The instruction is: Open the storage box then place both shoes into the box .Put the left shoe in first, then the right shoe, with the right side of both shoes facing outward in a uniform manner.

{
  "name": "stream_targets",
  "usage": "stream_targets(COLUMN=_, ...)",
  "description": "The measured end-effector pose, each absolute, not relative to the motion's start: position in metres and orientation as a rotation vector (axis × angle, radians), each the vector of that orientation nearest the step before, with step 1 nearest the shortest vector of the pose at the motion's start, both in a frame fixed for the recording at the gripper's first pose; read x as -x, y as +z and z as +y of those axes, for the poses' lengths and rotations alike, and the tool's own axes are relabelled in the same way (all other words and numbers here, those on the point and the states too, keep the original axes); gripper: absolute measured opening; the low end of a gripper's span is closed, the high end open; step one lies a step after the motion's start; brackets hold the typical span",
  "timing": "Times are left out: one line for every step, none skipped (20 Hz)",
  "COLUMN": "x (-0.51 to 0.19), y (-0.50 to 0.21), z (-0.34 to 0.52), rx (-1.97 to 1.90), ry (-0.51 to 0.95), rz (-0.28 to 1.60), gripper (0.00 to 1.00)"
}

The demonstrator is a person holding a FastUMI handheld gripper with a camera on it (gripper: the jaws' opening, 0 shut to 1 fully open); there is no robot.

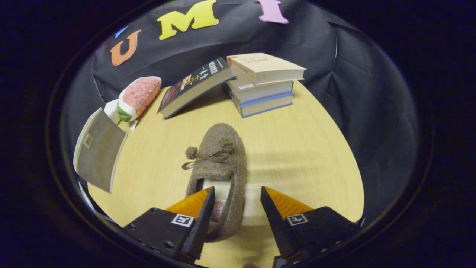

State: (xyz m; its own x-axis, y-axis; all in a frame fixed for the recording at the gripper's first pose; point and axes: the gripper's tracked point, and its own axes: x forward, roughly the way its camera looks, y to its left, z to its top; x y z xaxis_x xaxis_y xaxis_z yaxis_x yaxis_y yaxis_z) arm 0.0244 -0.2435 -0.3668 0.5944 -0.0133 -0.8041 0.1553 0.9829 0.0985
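Centrally, a brown fuzzy slipper with pom-pom laces lies on the wooden table, toe pointing away. The gripper has its fingers spread, one over the slipper's heel opening, the other beside it.

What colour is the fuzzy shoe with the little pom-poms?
The shoe is greyish brown, seen best in the gripper view, lying between the open gripper fingers.

The gripper has two wedge-shaped fingers, parted; each sits on a black block bearing a small square black-and-white marker; round screws dot the left block.
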Motion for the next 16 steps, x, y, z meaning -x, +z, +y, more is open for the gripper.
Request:
stream_targets(x=-0.027, y=-0.370, z=-0.244, rx=-0.167, ry=-0.096, rz=0.940, gripper=0.68)
stream_targets(x=-0.027, y=-0.372, z=-0.244, rx=-0.173, ry=-0.097, rz=0.949, gripper=0.56)
stream_targets(x=-0.027, y=-0.373, z=-0.242, rx=-0.190, ry=-0.092, rz=0.957, gripper=0.50)
stream_targets(x=-0.027, y=-0.374, z=-0.239, rx=-0.212, ry=-0.089, rz=0.965, gripper=0.37)
stream_targets(x=-0.027, y=-0.375, z=-0.240, rx=-0.223, ry=-0.097, rz=0.972, gripper=0.30)
stream_targets(x=-0.027, y=-0.376, z=-0.240, rx=-0.230, ry=-0.102, rz=0.982, gripper=0.24)
stream_targets(x=-0.026, y=-0.375, z=-0.244, rx=-0.233, ry=-0.121, rz=0.987, gripper=0.24)
stream_targets(x=-0.029, y=-0.376, z=-0.244, rx=-0.258, ry=-0.138, rz=0.984, gripper=0.13)
stream_targets(x=-0.027, y=-0.377, z=-0.242, rx=-0.283, ry=-0.132, rz=0.996, gripper=0.02)
stream_targets(x=-0.026, y=-0.375, z=-0.245, rx=-0.302, ry=-0.142, rz=0.987, gripper=0.01)
stream_targets(x=-0.026, y=-0.376, z=-0.245, rx=-0.318, ry=-0.146, rz=0.997, gripper=0.01)
stream_targets(x=-0.025, y=-0.375, z=-0.244, rx=-0.337, ry=-0.148, rz=1.001, gripper=0.01)
stream_targets(x=-0.024, y=-0.373, z=-0.242, rx=-0.365, ry=-0.158, rz=1.001, gripper=0.01)
stream_targets(x=-0.021, y=-0.371, z=-0.240, rx=-0.395, ry=-0.166, rz=1.004, gripper=0.01)
stream_targets(x=-0.018, y=-0.369, z=-0.237, rx=-0.426, ry=-0.173, rz=1.008, gripper=0.00)
stream_targets(x=-0.015, y=-0.367, z=-0.233, rx=-0.455, ry=-0.180, rz=1.009, gripper=0.00)
